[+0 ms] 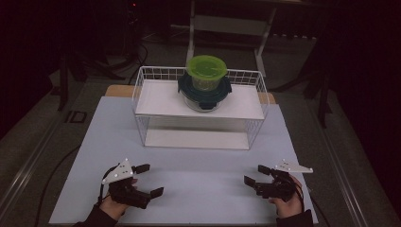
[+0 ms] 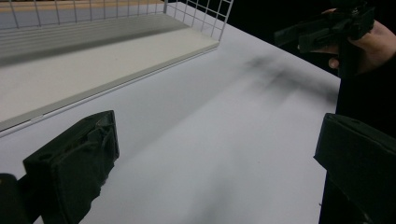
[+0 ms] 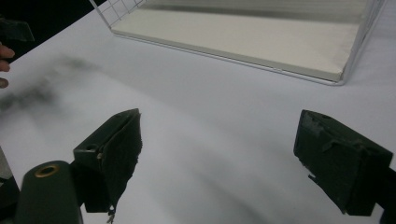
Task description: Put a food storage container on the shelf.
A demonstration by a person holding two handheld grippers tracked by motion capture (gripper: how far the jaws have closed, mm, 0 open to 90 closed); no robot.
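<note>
Up high, both grippers rest apart on the table [image 1: 198,175], jaws wide, left gripper [image 1: 149,179], right gripper [image 1: 257,174]; 2 stacked containers [image 1: 205,82] top the wire shelf [image 1: 142,94]. Gripper views catch just its lower board [image 2: 93,60].

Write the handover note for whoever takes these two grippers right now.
Left gripper: open, holds nothing, low over the near left of the white table.
Right gripper: open, holds nothing, near right of the table.
Things: a green-lidded container is stacked on a dark-lidded container, both on the top shelf of the white wire rack at the far side of the table. The rack's lower shelf is bare.
Done: neither container is touched.
Left: likely reach forward to the stack and handle the top container first.
</note>
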